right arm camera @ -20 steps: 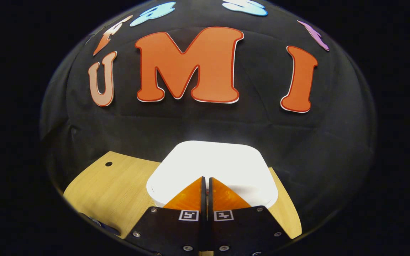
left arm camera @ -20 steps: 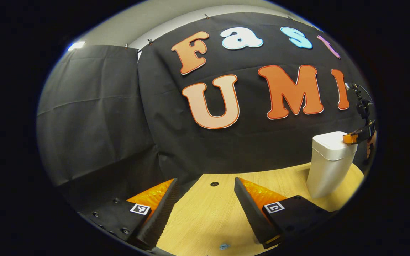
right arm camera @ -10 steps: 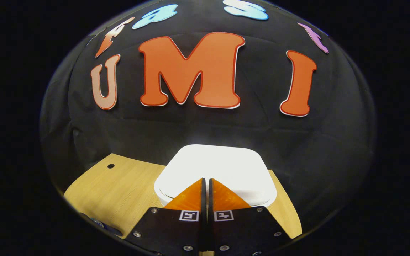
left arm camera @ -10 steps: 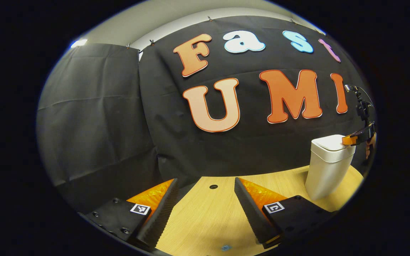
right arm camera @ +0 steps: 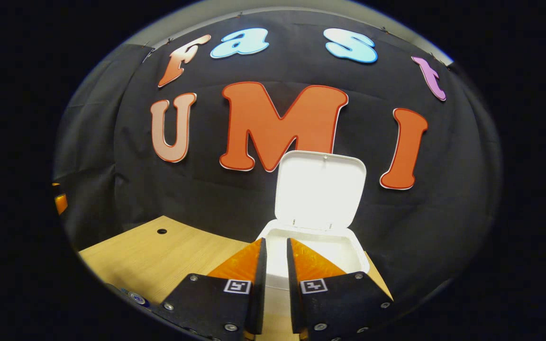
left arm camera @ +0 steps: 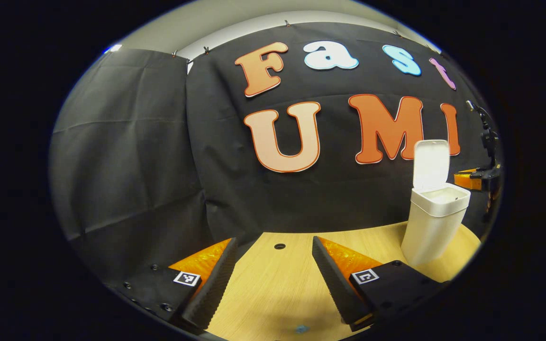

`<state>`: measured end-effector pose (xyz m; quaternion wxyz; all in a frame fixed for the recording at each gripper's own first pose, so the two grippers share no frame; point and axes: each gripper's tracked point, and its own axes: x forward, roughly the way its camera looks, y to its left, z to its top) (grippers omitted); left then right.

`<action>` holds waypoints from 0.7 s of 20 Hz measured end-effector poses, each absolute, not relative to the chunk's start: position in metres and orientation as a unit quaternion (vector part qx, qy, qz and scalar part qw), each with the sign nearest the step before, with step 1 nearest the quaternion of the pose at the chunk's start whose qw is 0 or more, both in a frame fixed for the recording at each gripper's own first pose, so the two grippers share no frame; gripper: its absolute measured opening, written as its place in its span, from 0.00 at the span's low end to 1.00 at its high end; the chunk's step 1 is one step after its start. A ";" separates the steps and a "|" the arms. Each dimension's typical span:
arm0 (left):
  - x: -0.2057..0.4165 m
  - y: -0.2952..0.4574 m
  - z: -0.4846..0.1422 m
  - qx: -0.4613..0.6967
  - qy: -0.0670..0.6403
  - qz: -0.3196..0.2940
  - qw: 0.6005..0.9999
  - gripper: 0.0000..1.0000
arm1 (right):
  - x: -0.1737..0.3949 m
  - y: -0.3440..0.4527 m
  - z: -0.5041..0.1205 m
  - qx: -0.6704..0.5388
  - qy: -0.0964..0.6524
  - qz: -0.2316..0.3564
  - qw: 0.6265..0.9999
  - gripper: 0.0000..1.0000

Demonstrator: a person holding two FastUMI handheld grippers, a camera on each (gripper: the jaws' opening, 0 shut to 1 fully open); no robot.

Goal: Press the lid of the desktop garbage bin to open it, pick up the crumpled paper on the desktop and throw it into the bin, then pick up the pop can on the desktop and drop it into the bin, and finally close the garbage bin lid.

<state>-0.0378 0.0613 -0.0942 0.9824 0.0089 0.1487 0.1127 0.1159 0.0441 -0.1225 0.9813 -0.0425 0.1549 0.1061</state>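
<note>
The garbage bin was seen standing upright on the wooden counter, toward the right edge in the left gripper view, and its lid was found raised, tipped up at the back against the black cloth wall. In the right gripper view the same bin was met head-on and from above: the lid was shown with its pale underside facing the camera, hinged at the far rim, and the open mouth was looked straight into, though nothing inside could be made out.

The left gripper was held low over the counter, well apart from the bin, its fingers spread wide with bare wood between them and nothing gripped. The right gripper was carried just in front of the bin's near rim, its fingers kept narrow, a slim gap left between them and nothing pressed. From the left gripper view that right gripper was caught side-on at the far right, just beside the bin's top on its far side from the camera and clear of the lid.

A small round hole in the counter was picked up by both views. A small blue speck was noted at the counter's near edge in the left gripper view. At the lower left rim of the right gripper view a small round metallic thing was glimpsed; it was too cut off to be identified.
</note>
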 end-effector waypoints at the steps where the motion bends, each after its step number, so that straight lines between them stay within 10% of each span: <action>1: -0.037 0.061 -0.098 0.004 0.153 0.108 0.982 1.00 | 0.108 0.050 -0.123 -0.039 0.157 0.113 0.980 0.27; 14: -0.062 0.038 -0.217 -0.028 0.317 0.010 0.948 1.00 | 0.008 0.118 -0.157 0.019 0.226 0.178 0.958 0.90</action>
